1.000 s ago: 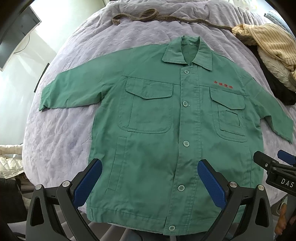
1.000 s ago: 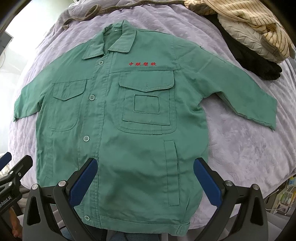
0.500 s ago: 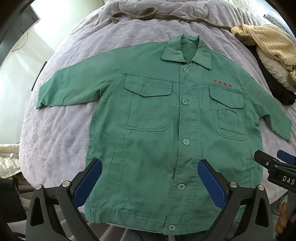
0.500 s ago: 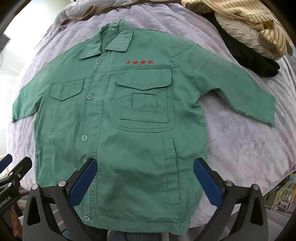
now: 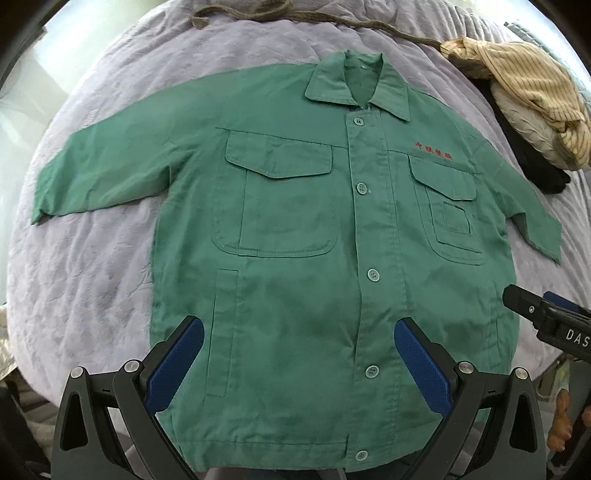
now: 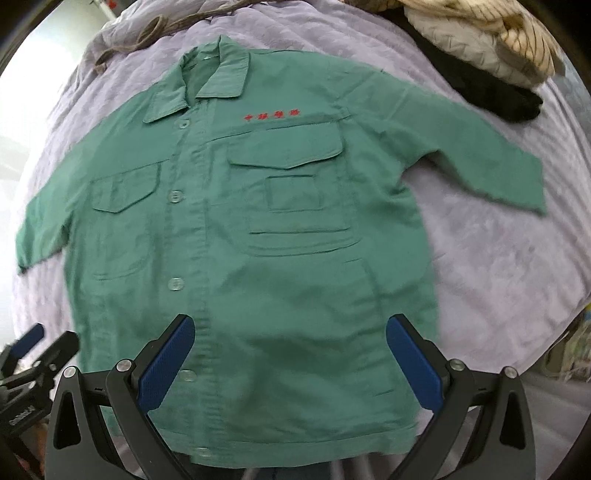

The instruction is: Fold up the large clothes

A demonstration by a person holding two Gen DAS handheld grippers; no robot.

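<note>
Left gripper (image 5: 299,363): jaws spread wide, nothing between the blue pads, hovering above the lower front of the green work jacket (image 5: 295,258), near the hem. Right gripper (image 6: 290,363): likewise wide open and empty, above the jacket's lower right-hand part; right wrist view is motion-blurred, so fine detail there is unreliable. Neither gripper appears to touch the cloth, though height above it cannot be judged. Jacket lies face up, buttoned, flat on the lilac quilted bedspread (image 5: 92,280), collar (image 5: 356,86) at the far end, hem toward the grippers at the near edge of the bed. Both sleeves are spread outward: left sleeve (image 5: 107,170) roughly straight out to the side, right sleeve (image 6: 480,155) angled out and downward, cuff resting on the bedspread. Red embroidered characters (image 6: 271,115) sit above the right chest pocket. A pile of other clothes (image 5: 528,122) (striped cream, pale, black) lies at the far right corner, apart from the jacket; a brownish cord (image 5: 280,14) runs along the far edge. Progress, as judged: laying-out looks complete, garment smooth and squared; no fold is visible yet. Remaining: sleeves in, sides in, hem up toward collar. Likely step in hand is the approach for a first grasp, but which edge cannot be told.
</note>
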